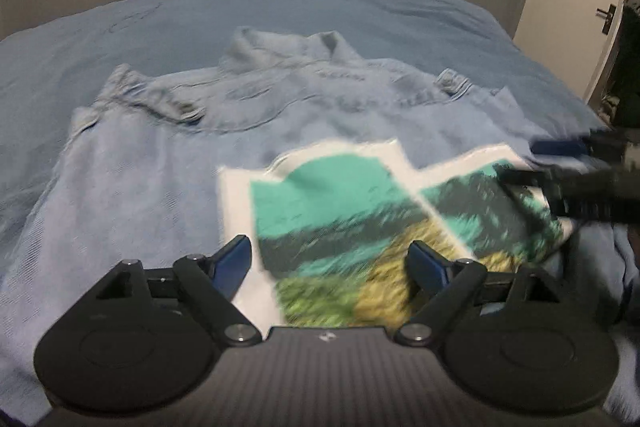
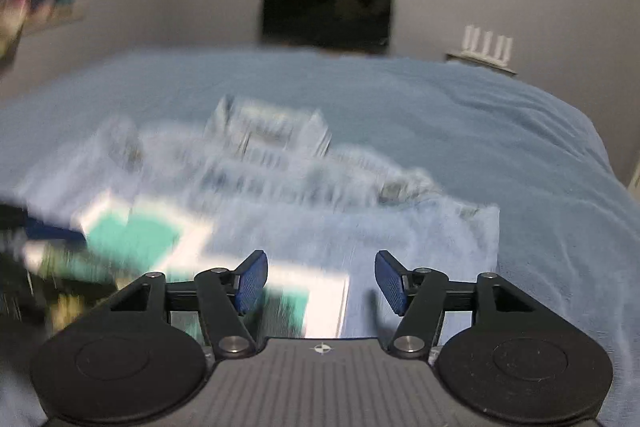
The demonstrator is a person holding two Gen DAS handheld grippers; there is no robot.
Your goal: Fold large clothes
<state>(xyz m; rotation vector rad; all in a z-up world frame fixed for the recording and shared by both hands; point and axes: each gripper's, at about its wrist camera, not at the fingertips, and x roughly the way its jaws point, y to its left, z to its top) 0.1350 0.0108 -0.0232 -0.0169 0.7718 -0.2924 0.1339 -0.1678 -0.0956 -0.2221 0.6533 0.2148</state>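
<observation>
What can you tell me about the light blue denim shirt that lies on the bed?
The denim shirt is pale, washed blue, with a collar at its far end, stitched seams across the shoulders and buttoned cuffs. It lies spread flat on the blue bed cover, sleeves folded inward. A printed panel, white-edged with teal, dark and yellow-green areas, covers its near part. Both views are blurred, so finer details cannot be seen.

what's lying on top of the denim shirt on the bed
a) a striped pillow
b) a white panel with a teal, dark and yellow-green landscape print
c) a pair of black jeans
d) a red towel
b: the left wrist view shows a white-bordered landscape print in teal, dark and yellow-green lying on the light blue denim shirt, just ahead of the open left gripper.
</observation>
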